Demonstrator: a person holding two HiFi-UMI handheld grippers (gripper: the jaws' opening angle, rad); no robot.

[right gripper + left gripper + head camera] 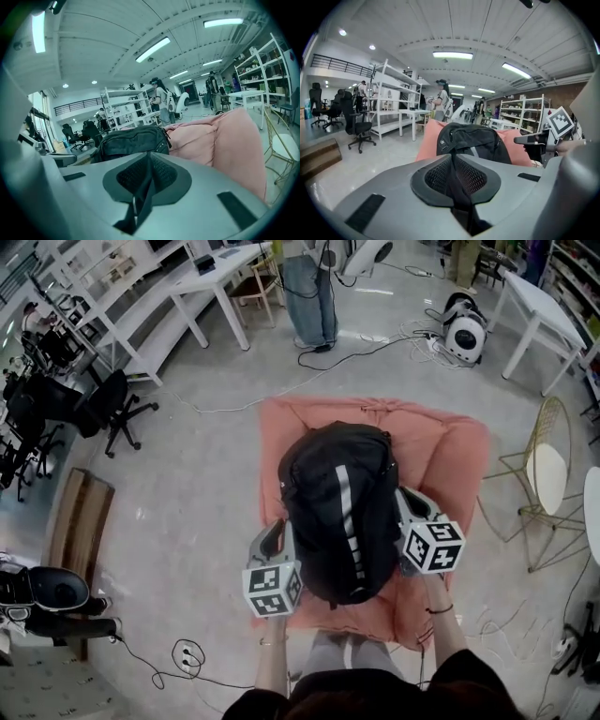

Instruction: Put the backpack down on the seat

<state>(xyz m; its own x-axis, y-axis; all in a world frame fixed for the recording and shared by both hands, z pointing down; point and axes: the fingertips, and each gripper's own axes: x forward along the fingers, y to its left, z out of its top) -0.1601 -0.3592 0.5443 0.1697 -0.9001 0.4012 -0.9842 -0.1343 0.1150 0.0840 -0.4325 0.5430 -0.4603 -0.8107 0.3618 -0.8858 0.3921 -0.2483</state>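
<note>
The backpack lies on the seat, which rests on the floor. The left gripper flanks its left side, the right gripper its right. A chair stands right of the seat.

The backpack is black with a pale grey stripe down its middle, the seat is salmon pink, the left gripper and right gripper are grey with black-and-white square-patterned cubes, the floor is pale speckled grey, and the office chair is black.
</note>
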